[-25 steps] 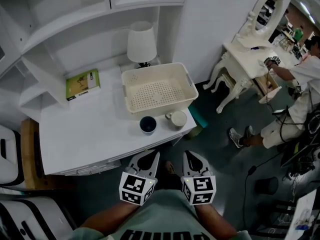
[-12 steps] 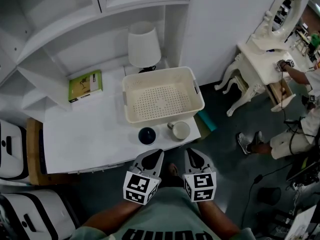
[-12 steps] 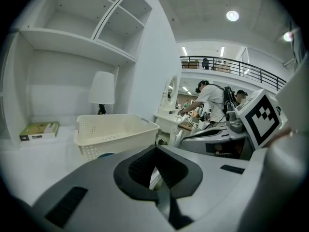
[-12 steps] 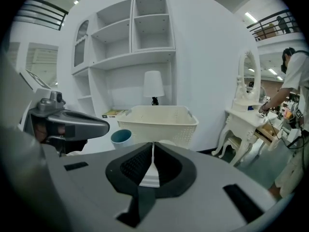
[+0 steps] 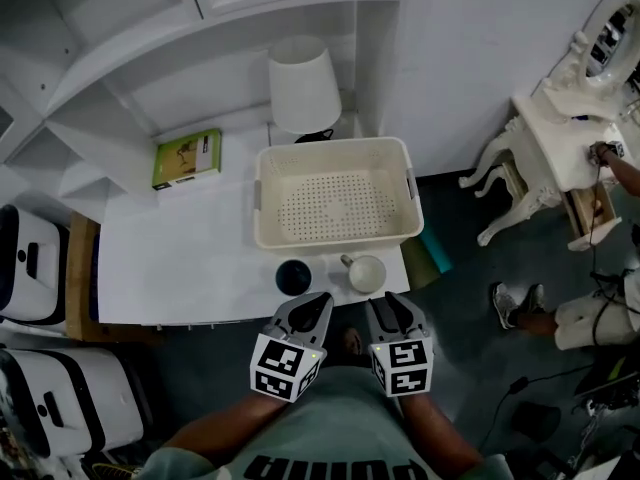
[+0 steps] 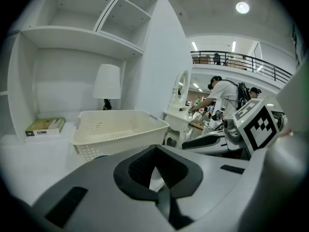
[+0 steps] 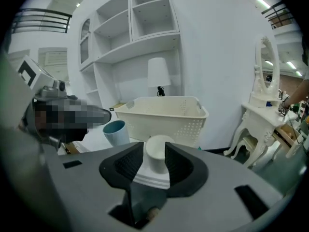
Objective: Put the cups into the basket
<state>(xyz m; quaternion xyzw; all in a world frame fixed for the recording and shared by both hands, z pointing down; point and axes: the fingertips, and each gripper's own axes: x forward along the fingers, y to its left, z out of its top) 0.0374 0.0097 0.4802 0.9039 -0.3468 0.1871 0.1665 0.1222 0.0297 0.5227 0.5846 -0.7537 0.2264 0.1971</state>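
Observation:
On the white table [image 5: 180, 258] stands an empty cream basket [image 5: 335, 206]. In front of it, near the table's front edge, are a dark blue cup [image 5: 293, 276] and a white cup [image 5: 366, 273]. My left gripper [image 5: 312, 306] is just short of the blue cup and its jaws look shut, with nothing in them. My right gripper [image 5: 388, 306] is just short of the white cup. Its jaws have just been opening. In the right gripper view the white cup [image 7: 159, 146] shows through the gap ahead, untouched by the pads, with the blue cup [image 7: 116, 131] to its left.
A white lamp [image 5: 303, 86] and a green book [image 5: 187, 158] sit behind the basket under white shelves. A white dressing table [image 5: 570, 138] and a person [image 5: 600, 308] are off to the right. White furniture [image 5: 30, 263] stands to the left of the table.
Both grippers have moved forward to the table's front edge, close to the cups. The cups and the basket have stayed where they were on the table.

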